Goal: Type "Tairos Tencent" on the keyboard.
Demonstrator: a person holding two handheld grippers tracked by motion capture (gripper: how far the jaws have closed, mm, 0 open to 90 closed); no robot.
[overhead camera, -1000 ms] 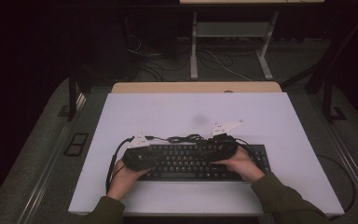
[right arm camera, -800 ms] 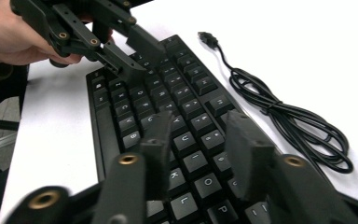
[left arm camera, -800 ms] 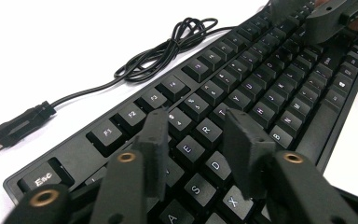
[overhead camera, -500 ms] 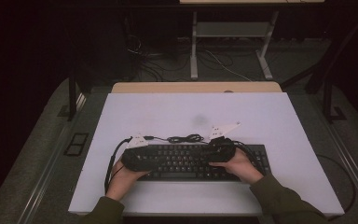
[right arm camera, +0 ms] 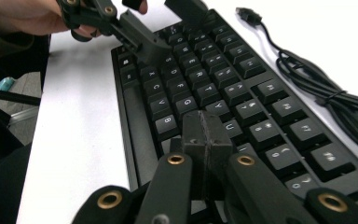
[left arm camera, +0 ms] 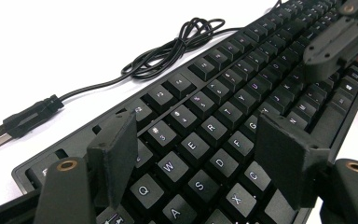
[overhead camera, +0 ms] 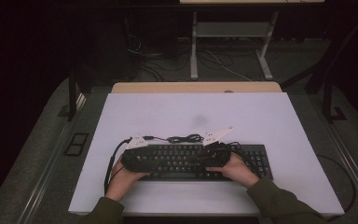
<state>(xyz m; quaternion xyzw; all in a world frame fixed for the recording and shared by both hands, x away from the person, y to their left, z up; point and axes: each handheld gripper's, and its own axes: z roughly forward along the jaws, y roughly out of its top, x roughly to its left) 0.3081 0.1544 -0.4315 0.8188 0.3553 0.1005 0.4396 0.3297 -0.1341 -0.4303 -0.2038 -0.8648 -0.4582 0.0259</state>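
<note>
A black keyboard [overhead camera: 256, 158] lies on the white table, with its black USB cable [overhead camera: 184, 138] coiled just behind it. My left gripper [overhead camera: 151, 158] hangs over the keyboard's left end. In the left gripper view it [left arm camera: 200, 158] is open, its pads wide apart above the Q, W and E keys [left arm camera: 193, 144]. My right gripper [overhead camera: 205, 157] is over the keyboard's middle. Its jaws [right arm camera: 205, 135] are shut together with nothing between them, low over the letter keys [right arm camera: 223, 109]. Whether they touch a key I cannot tell. The two grippers point toward each other.
The cable's loose USB plug [left arm camera: 9, 128] lies on the bare white table top [overhead camera: 191, 112] behind the keyboard's left end. A wooden table edge [overhead camera: 196, 87] runs along the back. Beyond it stand a metal frame [overhead camera: 230, 30] and floor cables.
My right gripper has come slightly down and toward the person over the keys. The left gripper and the keyboard have barely moved.
</note>
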